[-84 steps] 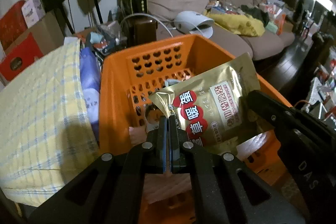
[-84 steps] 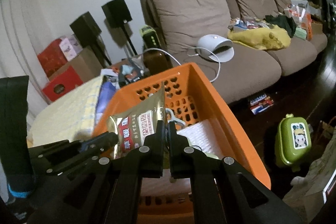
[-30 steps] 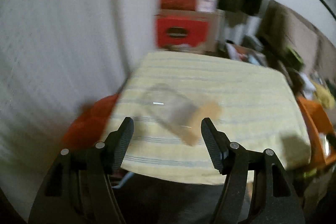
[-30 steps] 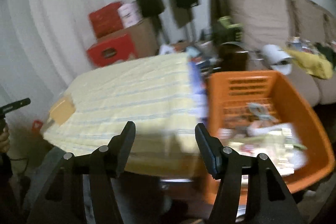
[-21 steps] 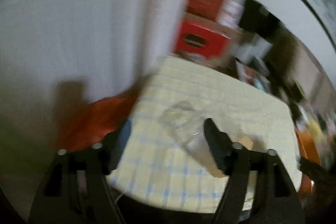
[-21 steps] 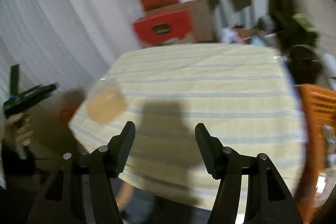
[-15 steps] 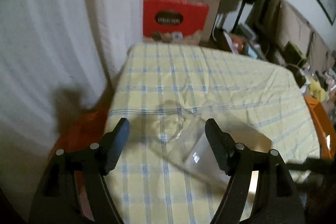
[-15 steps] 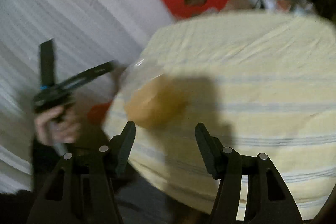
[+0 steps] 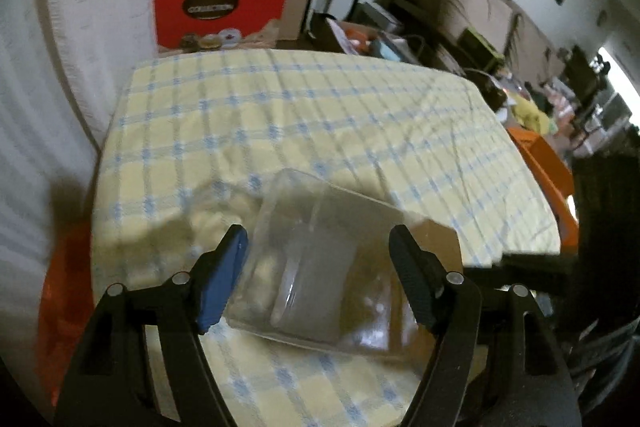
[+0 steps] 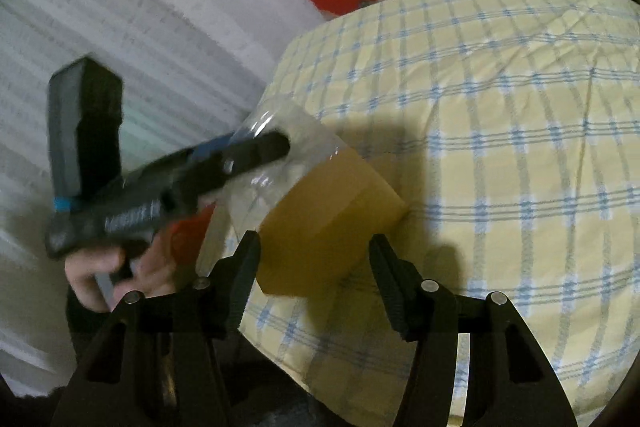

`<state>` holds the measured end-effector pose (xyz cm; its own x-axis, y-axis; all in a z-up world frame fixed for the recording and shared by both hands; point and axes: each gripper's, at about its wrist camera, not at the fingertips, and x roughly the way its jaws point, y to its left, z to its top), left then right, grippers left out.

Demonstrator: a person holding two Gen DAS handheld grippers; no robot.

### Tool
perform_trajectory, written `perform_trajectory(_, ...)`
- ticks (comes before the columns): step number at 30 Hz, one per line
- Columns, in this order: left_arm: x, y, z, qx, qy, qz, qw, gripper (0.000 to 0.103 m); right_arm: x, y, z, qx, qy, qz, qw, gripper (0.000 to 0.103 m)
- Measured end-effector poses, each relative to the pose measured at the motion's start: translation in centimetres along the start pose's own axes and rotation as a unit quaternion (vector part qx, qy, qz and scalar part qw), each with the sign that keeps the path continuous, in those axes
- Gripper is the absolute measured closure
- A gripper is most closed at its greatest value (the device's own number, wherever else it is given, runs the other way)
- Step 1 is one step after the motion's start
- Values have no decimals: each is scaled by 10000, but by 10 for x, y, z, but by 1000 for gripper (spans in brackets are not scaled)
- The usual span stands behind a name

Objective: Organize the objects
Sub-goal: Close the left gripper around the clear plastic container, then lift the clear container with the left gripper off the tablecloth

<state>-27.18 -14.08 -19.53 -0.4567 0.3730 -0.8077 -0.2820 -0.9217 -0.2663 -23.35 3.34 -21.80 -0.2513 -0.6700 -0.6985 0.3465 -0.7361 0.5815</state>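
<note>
Both grippers have left the orange basket and swung over to the yellow-checked surface; a few seconds back each was clamped on a gold pouch over that basket. So the pouch looks dropped off and this is the next pick.

Target now: a clear plastic box with a tan cardboard end, lying tilted at the near corner of the surface, by the white curtain.

Left gripper: jaws apart, straddling the clear body of the box, pitched steeply down. The blue-padded finger sits just beside the box's left wall; the other finger is near the right side. Contact is hard to call through the transparent plastic, probably not pressing yet.

Right gripper: jaws closing, tan end between them, a gap visible on both sides, so no grip. Also angled down, coming in from the opposite end.

In the right wrist view the left gripper's tool body is motion-blurred, with the person's hand wrapped round its handle.

Judgement: two-handed pick of the box is being set up; neither side holds it yet.
</note>
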Motion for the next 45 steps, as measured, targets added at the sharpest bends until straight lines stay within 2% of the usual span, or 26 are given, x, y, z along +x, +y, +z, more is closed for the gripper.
perform_trajectory(5,-1,-28,-13,-180,40,-163,9997,34,-26,-8,-3,27,-236,-268,9994,45)
perform_trajectory(6,-2,-39,-17,-99,1,-158,9998,31,-34,-13,-5,73,-324,-282,9990,45)
perform_trajectory(8,-5,-60,-27,-75,-109,5,9999,32,-43,-20,-4,108,-415,-410,9982,46)
perform_trajectory(11,-1,-76,-32,-157,49,-141,9998,32,-58,-35,-8,203,-430,-365,9982,48)
perform_trajectory(13,2,-92,-36,-32,153,-332,9993,31,-68,-43,-11,252,-521,-501,9971,47)
perform_trajectory(15,2,-101,-37,-7,203,-274,9994,31,-76,-50,-14,240,-570,-656,9959,47)
perform_trajectory(22,7,-119,-37,-276,205,-19,9994,31,-93,-71,-23,512,-619,-384,9960,50)
perform_trajectory(24,5,-122,-38,-353,171,-28,9992,31,-95,-75,-22,474,-612,-364,9963,50)
perform_trajectory(27,-1,-112,-37,-733,37,-177,9971,31,-104,-86,-25,539,-704,-335,9955,50)
perform_trajectory(31,-1,-93,-32,-1092,25,-34,9940,31,-115,-102,-33,687,-830,-359,9935,50)
perform_trajectory(34,2,-83,-30,-1459,53,-247,9890,30,-116,-105,-34,652,-816,-267,9942,50)
perform_trajectory(39,11,-90,-28,-1402,228,-229,9896,30,-110,-95,-35,425,-740,-115,9963,48)
perform_trajectory(42,2,-96,-30,-1392,92,-285,9898,30,-106,-89,-38,266,-673,-150,9973,48)
perform_trajectory(45,-9,-98,-27,-1295,-45,-75,9915,29,-110,-92,-38,405,-799,-158,9959,47)
